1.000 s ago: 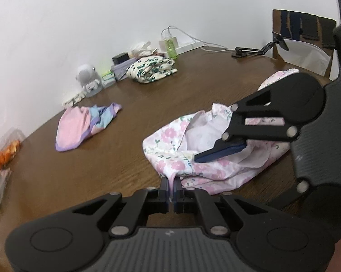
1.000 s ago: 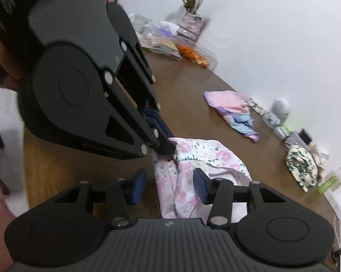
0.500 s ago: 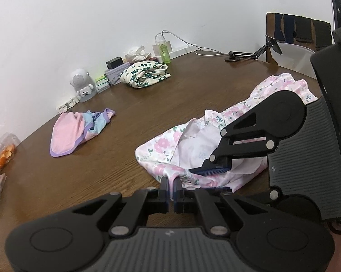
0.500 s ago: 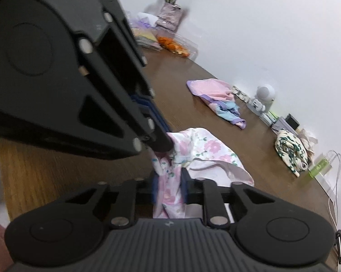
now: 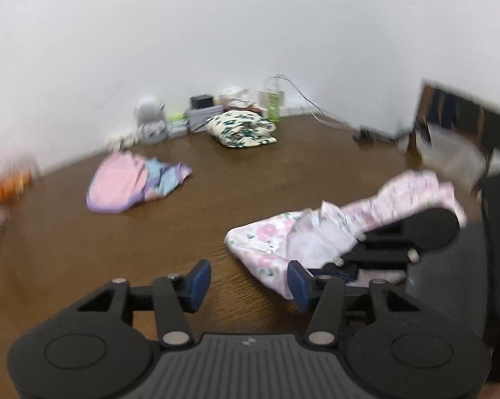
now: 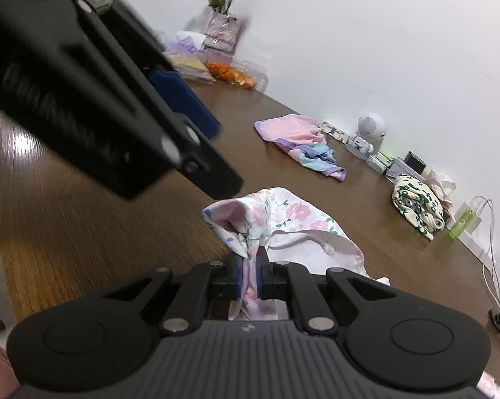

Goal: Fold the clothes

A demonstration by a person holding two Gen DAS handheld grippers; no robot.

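A pink floral garment [image 5: 269, 242] lies crumpled on the brown table [image 5: 83, 259], to the right in the left wrist view. My left gripper [image 5: 248, 279] is opening with nothing between its fingers, and the cloth's edge lies just past its right pad [image 5: 298, 282]. My right gripper [image 6: 248, 266] is closing, its pads pressed on a bunched fold of the floral garment [image 6: 283, 212]. In the right wrist view the left gripper fills the upper left, one blue pad [image 6: 183, 103] showing. A pink, blue and purple garment [image 5: 133, 183] lies further back.
A folded cream garment with green print [image 5: 241, 129] sits near the wall among a small white figure [image 5: 148, 119], boxes and a green bottle [image 5: 273, 104] with cables. A vase of flowers [image 6: 220, 23] and snack bags [image 6: 230, 69] stand at the far end. A chair [image 5: 455, 123] is at the right.
My left gripper let go of the floral garment's edge, opened and lifted away. My right gripper closed on that same bunched edge.
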